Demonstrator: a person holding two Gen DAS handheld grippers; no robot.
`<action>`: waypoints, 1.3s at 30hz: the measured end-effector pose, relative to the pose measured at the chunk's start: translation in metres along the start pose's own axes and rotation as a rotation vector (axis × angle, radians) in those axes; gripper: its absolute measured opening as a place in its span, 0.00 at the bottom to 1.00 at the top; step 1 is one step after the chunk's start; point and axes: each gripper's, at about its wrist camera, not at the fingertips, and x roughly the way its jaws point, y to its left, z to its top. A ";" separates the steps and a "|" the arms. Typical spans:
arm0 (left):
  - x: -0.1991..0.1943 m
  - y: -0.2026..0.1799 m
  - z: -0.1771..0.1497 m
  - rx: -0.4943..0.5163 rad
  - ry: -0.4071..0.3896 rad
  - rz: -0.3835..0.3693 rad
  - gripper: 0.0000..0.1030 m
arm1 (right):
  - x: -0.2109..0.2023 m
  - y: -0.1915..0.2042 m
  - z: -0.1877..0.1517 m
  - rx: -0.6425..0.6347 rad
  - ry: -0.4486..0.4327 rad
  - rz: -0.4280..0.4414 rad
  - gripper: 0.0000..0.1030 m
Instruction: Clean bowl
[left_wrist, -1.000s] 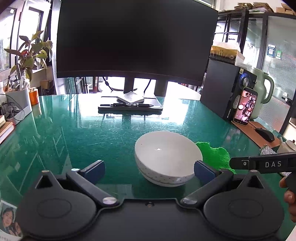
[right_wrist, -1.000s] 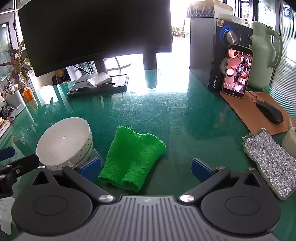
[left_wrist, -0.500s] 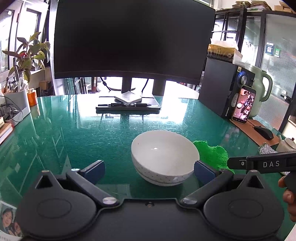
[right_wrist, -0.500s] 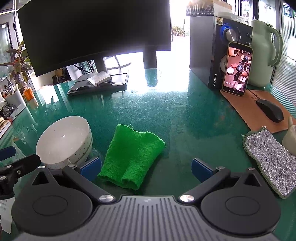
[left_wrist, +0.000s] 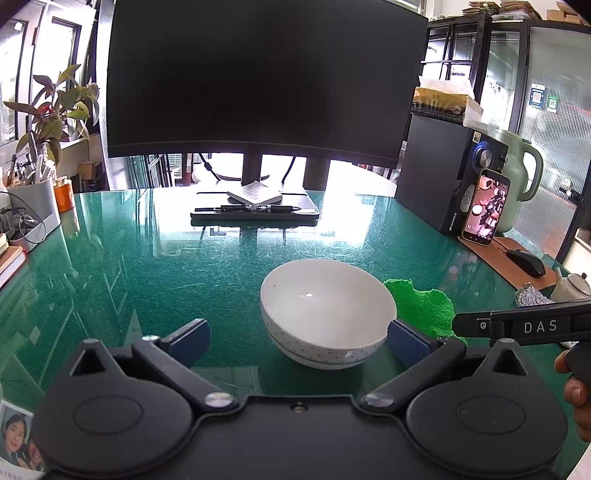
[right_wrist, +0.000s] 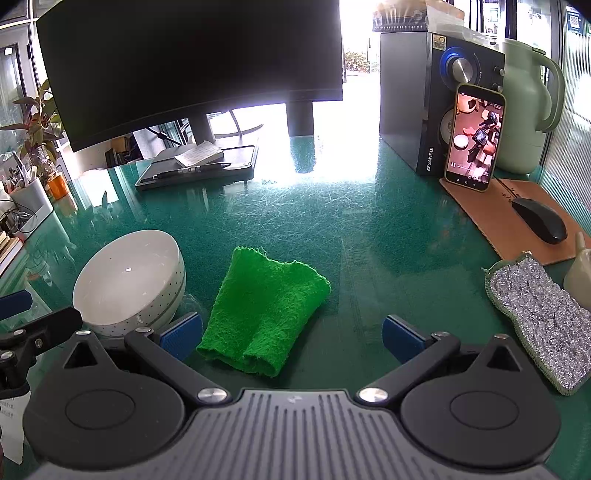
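A white bowl (left_wrist: 327, 312) with small dots on its outside stands upright on the green glass desk (left_wrist: 147, 266). My left gripper (left_wrist: 297, 341) is open just in front of it, its right pad (left_wrist: 406, 341) close to the bowl's side. A folded green cloth (right_wrist: 264, 312) lies flat to the right of the bowl (right_wrist: 127, 280). My right gripper (right_wrist: 291, 338) is open right over the cloth's near edge, with nothing held. The cloth (left_wrist: 424, 308) shows partly behind the bowl in the left wrist view.
A silver scouring pad (right_wrist: 543, 323) lies at the right. Behind it are a mouse (right_wrist: 541, 219) on a brown mat, a phone (right_wrist: 474, 136) leaning on a speaker, and a green jug (right_wrist: 526, 107). A monitor (left_wrist: 258, 77) and a tablet with a pen (left_wrist: 255, 212) stand at the back.
The left gripper has shifted slightly, so the bowl sits a little further left in its view. The right gripper's view has hardly changed.
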 end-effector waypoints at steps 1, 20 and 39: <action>0.000 0.000 0.000 0.000 0.000 0.000 1.00 | 0.000 0.000 0.000 0.000 0.000 0.000 1.00; 0.001 -0.001 -0.002 0.001 0.003 0.002 1.00 | 0.002 -0.001 0.000 -0.001 0.004 0.001 1.00; 0.000 -0.001 -0.002 0.004 0.000 0.001 1.00 | 0.002 0.004 0.000 -0.014 0.007 0.005 1.00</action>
